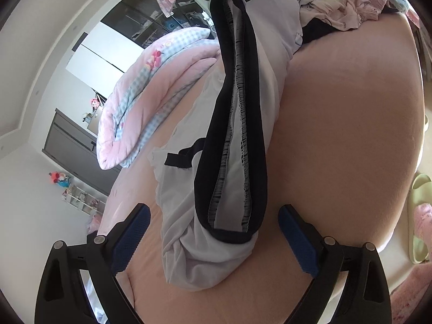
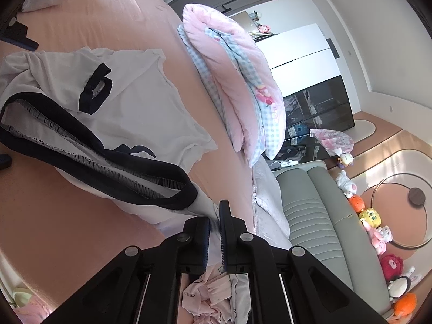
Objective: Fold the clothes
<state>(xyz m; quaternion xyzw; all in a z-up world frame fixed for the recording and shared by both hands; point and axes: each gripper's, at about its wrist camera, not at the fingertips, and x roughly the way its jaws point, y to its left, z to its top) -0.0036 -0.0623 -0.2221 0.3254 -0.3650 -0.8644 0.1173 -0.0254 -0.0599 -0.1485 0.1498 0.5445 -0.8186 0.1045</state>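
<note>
Right fingers (image 2: 214, 217) pinch white shirt (image 2: 151, 108); left fingers (image 1: 294, 232) flank it, apart.

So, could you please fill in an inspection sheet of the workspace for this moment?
Surface: pink bed sheet, mostly bare on one side.
Job's things: white garment with dark trim, part lying on the bed, its dark-edged opening stretched between the grippers.
Clutter: pile of unfolded clothes; folded pink and blue-checked quilt.
Grippers: right gripper shut on the garment's edge; left gripper open, garment between the fingers, pads not touching.
Cables: nothing seen.
Surroundings: grey-green headboard, plush toys, dark cabinet, slippers on the floor.
</note>
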